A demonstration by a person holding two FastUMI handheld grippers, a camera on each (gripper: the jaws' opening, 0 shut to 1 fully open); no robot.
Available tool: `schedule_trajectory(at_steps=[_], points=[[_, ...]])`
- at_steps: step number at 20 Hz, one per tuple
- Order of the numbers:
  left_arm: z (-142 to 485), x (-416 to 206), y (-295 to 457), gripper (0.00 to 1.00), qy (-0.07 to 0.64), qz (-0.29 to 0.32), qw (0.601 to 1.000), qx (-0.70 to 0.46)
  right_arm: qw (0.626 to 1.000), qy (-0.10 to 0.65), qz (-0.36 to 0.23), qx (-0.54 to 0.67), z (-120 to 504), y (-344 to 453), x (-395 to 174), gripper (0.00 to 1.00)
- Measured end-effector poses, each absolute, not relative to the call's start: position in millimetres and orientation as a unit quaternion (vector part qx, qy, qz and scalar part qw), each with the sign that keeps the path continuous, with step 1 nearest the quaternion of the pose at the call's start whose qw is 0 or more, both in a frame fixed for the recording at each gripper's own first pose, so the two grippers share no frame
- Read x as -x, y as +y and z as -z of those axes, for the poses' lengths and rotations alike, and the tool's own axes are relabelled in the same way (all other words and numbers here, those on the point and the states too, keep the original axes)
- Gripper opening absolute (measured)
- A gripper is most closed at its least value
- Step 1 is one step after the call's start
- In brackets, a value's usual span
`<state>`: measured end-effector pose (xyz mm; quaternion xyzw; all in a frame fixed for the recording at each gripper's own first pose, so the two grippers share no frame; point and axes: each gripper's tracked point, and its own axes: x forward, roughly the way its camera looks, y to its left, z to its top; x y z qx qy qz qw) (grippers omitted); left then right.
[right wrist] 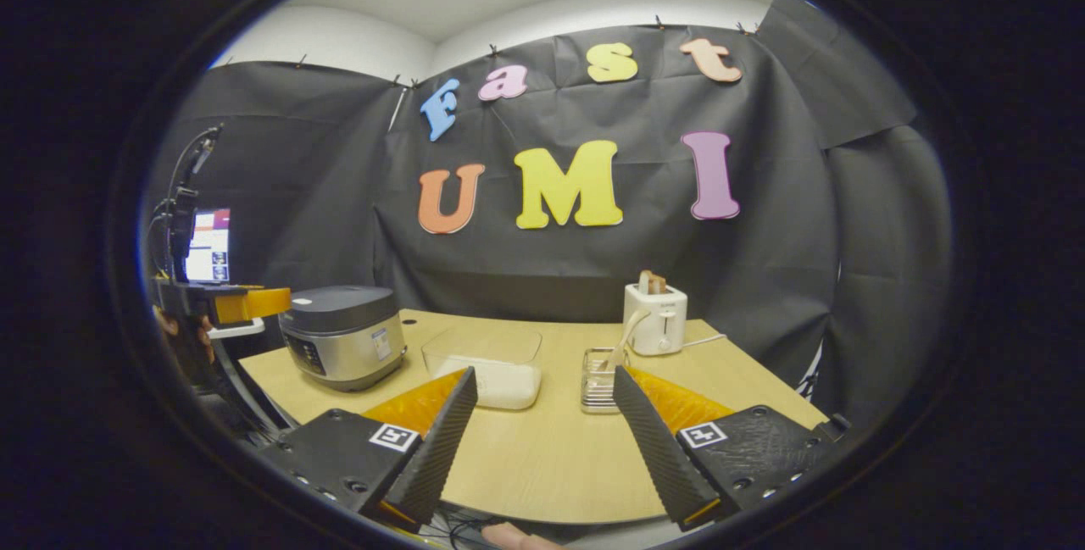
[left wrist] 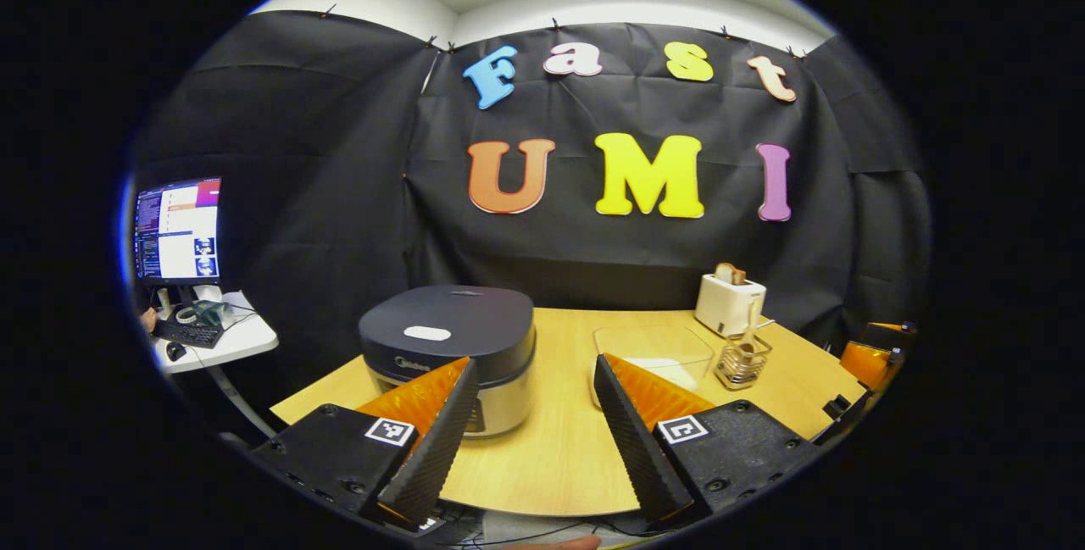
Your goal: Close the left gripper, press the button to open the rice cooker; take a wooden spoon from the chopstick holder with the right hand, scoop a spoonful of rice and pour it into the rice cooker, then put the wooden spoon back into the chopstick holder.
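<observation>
The rice cooker [left wrist: 449, 347] [right wrist: 343, 334], dark lid down over a silver body, stands on the left part of the wooden table [left wrist: 559, 440]. A clear container of white rice [right wrist: 496, 368] [left wrist: 653, 355] sits mid-table. Right of it is the wire chopstick holder [left wrist: 742, 361] [right wrist: 600, 379] with a wooden spoon [right wrist: 625, 338] [left wrist: 750, 331] leaning in it. My left gripper [left wrist: 534, 423] is open near the table's front edge, just short of the cooker. My right gripper [right wrist: 542, 440] is open too, facing the rice container and holder. The left gripper [right wrist: 229, 306] also appears at the far left of the right gripper view.
A white toaster [left wrist: 729, 302] [right wrist: 654, 317] with bread in it stands at the back right of the table. A side desk [left wrist: 216, 342] with a monitor [left wrist: 178, 230] and keyboard is left of the table. Black cloth walls close in behind.
</observation>
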<state>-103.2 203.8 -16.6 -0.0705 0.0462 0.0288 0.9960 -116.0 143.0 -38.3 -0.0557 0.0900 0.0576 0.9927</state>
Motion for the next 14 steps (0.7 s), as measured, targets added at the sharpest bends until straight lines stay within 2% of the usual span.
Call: schedule_trajectory(at_steps=[4, 5, 7, 14], points=[[16, 116, 174, 0.89, 0.042, -0.007, 0.997, 0.059, 0.993, 0.085, -0.051, 0.063, 37, 138, 120, 0.92], [16, 118, 169, 0.89, 0.04, -0.008, 0.998, 0.054, 0.993, 0.087, -0.049, 0.064, 38, 136, 121, 0.95], [17, 120, 159, 0.89, 0.035, -0.007, 0.998, 0.046, 0.993, 0.087, -0.047, 0.065, 38, 134, 121, 0.92], [21, 119, 136, 0.89, 0.037, 0.009, 0.999, 0.02, 0.993, 0.088, -0.042, 0.061, 40, 127, 121, 0.92]])
